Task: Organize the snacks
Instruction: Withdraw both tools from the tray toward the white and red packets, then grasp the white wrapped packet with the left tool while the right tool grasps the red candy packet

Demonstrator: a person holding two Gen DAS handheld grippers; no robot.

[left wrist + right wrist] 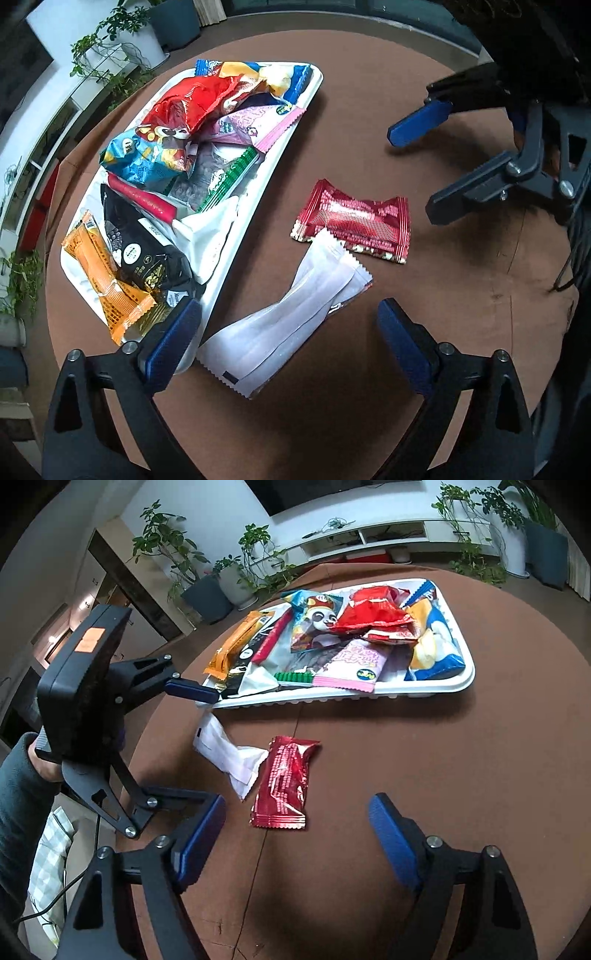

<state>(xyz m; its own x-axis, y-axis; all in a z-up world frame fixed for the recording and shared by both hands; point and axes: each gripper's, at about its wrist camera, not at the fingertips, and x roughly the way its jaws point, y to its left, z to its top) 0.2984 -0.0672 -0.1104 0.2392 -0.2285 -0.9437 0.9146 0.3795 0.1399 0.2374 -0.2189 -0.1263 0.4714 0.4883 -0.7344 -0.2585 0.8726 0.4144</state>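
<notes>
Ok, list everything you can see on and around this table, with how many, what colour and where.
tray: one, white, far side of the table, piled with snacks
snack packets in the tray: about ten, including orange, black, red, pink, blue and yellow, panda print
red packet: one, on the table in front of the tray
white packet: one, on the table, one end overlapping the red packet
table: one, round, brown
potted plants: several, green, on the floor beyond the table
left gripper: black with blue pads, open, over the white packet
right gripper: black with blue pads, open, near the red packet
</notes>
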